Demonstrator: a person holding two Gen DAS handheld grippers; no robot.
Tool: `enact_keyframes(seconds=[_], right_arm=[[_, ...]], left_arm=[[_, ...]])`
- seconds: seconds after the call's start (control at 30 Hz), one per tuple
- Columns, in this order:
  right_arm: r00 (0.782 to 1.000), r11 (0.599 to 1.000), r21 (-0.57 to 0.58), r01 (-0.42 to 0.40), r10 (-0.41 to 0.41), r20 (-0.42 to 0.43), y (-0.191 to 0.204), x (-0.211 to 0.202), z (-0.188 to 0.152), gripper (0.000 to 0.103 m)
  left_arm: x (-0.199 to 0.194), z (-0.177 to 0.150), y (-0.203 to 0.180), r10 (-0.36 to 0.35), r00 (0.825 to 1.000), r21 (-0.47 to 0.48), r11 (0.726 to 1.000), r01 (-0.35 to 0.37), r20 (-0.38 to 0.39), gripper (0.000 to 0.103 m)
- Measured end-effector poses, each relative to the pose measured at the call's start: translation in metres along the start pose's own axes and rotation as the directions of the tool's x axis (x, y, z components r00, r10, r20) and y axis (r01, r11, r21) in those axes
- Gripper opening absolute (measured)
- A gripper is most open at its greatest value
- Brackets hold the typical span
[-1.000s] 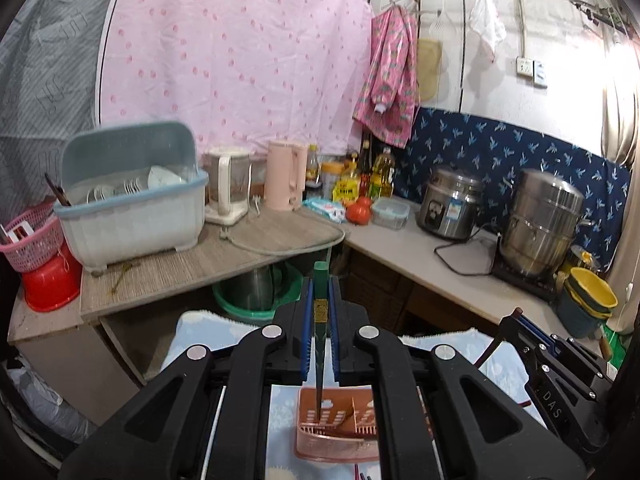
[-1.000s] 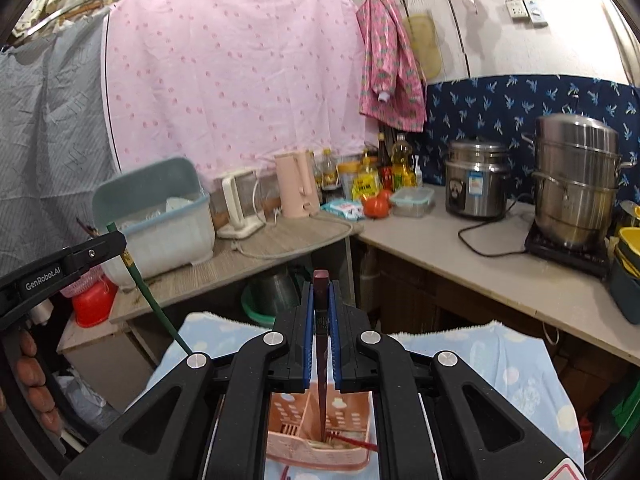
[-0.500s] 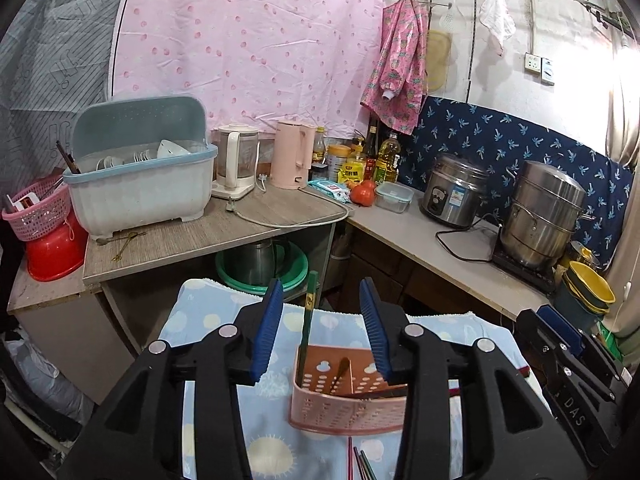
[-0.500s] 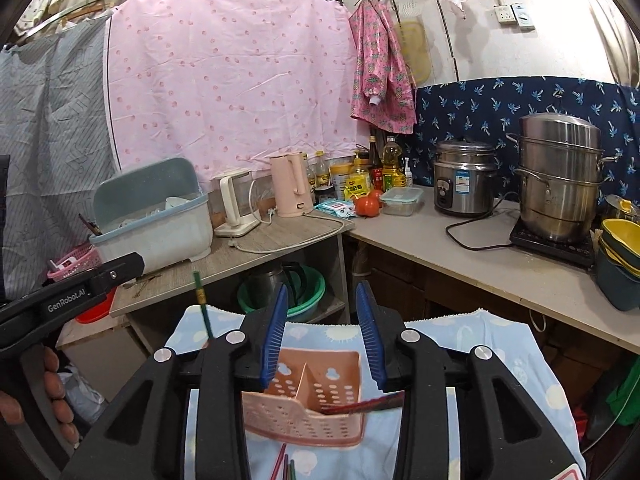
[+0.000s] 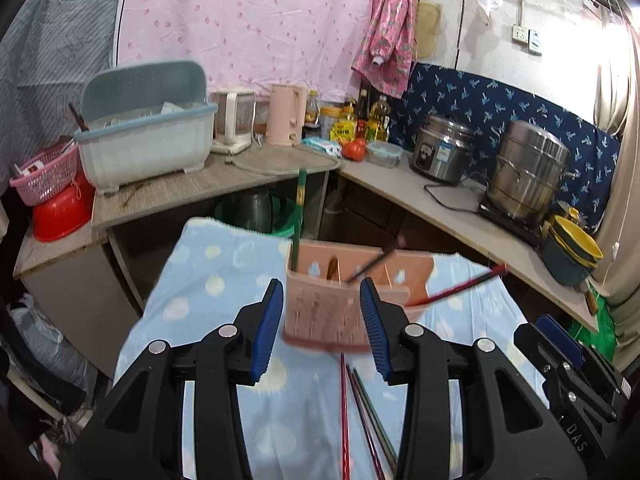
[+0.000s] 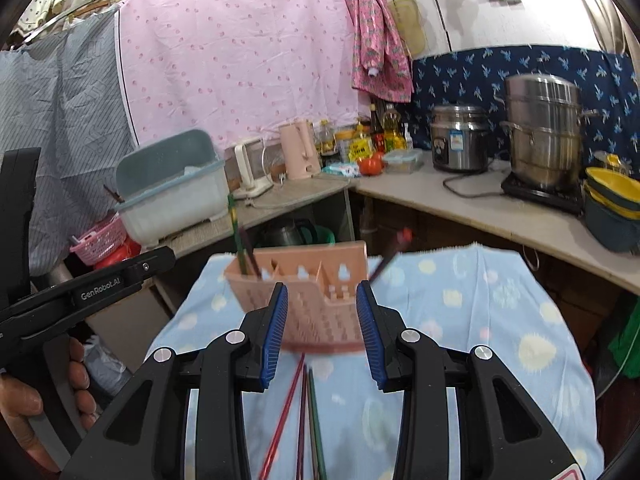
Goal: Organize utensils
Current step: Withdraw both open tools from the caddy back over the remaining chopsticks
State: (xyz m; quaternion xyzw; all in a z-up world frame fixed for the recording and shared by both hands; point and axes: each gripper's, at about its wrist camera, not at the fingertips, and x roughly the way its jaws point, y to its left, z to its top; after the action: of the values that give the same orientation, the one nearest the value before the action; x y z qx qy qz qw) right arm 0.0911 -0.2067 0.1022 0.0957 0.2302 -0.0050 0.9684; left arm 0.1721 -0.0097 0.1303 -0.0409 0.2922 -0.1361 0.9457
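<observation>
A pink slotted utensil holder stands on the blue cloth-covered table; it also shows in the right wrist view. A green chopstick stands in its left compartment, seen too in the right wrist view. A red chopstick leans out over its right side. Several loose chopsticks lie on the cloth in front of the holder, also in the right wrist view. My left gripper is open and empty just short of the holder. My right gripper is open and empty too.
A wooden counter behind the table carries a blue dish bin, a kettle and a pink jug. The right counter holds a rice cooker, a steel steamer pot and stacked bowls. A pink basket stands far left.
Both grippers opened and let go of their chopsticks, green from the left and red from the right, which now rest in the holder. Both grippers then pulled back and lower.
</observation>
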Motion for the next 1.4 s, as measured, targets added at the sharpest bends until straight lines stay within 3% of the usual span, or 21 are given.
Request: enact_keyframes(seconds=[0.2,0.43,0.7,0.87,1.4], right_arm=[[0.994,1.0,0.021,0.01,-0.008,-0.112,-0.008,-0.013,-0.061,0.035],[0.965,0.999,0.021,0.051,-0.043,-0.259,-0.024,-0.014,-0.132,0.035],[0.944,0.997,-0.04,0.065,-0.074,-0.322,-0.022,-0.014,-0.171,0.035],[0.933,0.998,-0.043,0.054,-0.065,-0.353,-0.018,-0.008,-0.18,0.035],[0.918,0.997,-0.047,0.066,-0.079,-0.389,-0.018,0.013,-0.183,0.035]], left_arm=[[0.001,-0.059,-0.001,-0.009,0.995,-0.002,1.0,0.009,-0.102,0.038],[0.008,-0.134,-0.005,-0.007,0.972,0.009,1.0,0.009,-0.236,0.038],[0.008,-0.191,-0.009,-0.012,0.948,0.022,1.0,0.02,-0.319,0.038],[0.01,-0.206,-0.008,-0.011,0.938,0.022,1.0,0.02,-0.346,0.038],[0.024,-0.207,-0.008,0.007,0.938,0.039,0.999,0.008,-0.347,0.038]])
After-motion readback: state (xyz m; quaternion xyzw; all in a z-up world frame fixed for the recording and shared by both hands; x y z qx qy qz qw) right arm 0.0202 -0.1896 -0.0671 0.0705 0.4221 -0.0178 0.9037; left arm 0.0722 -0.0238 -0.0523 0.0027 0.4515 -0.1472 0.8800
